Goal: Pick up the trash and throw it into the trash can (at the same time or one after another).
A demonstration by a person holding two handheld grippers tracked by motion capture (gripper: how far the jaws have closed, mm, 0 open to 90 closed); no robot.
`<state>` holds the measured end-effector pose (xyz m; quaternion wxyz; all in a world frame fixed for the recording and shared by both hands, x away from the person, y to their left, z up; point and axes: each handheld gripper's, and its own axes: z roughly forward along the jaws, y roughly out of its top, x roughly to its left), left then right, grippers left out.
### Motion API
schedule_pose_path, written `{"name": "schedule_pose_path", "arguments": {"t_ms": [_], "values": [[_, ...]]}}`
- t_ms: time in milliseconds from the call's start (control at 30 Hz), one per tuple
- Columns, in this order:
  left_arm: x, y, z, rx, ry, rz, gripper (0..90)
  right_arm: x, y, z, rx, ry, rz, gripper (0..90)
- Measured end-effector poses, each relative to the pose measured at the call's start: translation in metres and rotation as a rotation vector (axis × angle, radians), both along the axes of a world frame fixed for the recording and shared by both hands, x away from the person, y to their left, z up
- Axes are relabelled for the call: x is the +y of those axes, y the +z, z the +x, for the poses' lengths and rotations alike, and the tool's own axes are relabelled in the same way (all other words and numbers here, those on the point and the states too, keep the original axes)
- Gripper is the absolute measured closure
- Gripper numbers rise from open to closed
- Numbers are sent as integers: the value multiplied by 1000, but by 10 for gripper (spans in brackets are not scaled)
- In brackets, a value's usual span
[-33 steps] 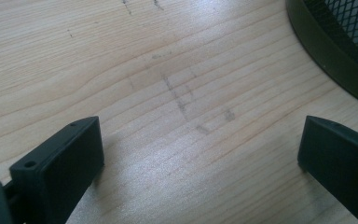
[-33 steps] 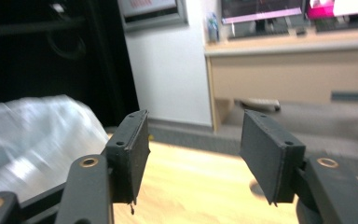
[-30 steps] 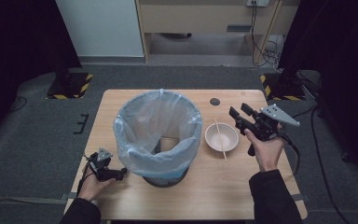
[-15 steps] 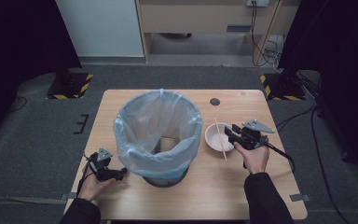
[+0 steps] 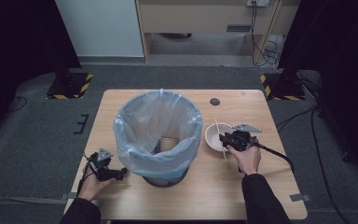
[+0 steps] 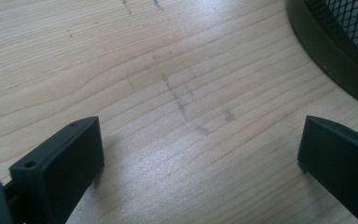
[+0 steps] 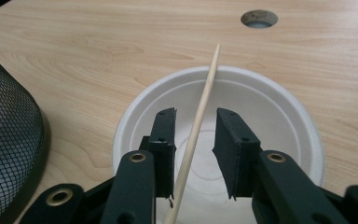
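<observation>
Right gripper view: the right gripper (image 7: pixel 196 140), lowered since a second ago, has been closing around the stick (image 7: pixel 200 116) over the bowl (image 7: pixel 279 112), not yet pinching. The left gripper (image 6: pixel 200 158) rests wide open and empty on the counter (image 6: pixel 168 70). No writing is readable.

Black sleeves, black fingers (image 7: pixel 237 154), brass screws

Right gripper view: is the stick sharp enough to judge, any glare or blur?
Right gripper view: stick sharp, bowl evenly lit, no glare. Left gripper view: soft sheen on the table, near tongs slightly soft. High view: dim surroundings, table well lit.
</observation>
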<state>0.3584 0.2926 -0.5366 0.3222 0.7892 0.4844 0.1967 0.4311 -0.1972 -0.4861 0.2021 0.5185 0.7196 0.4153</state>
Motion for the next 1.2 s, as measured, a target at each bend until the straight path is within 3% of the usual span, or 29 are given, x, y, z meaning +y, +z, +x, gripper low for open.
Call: {"name": "schedule_pose_path", "arguments": {"t_ms": [300,667,1000,1200], "values": [[0,0,0,0,0,-1,0,4,-8,3,57,7,-9,750],[0,0,0,0,0,0,0,3,-12,7,93,-6,-17,809],[0,0,0,0,0,0,0,0,-9,8,98,-15,-22,857],[0,0,0,0,0,-1,0,-9,0,7,69,-37,23,858]]}}
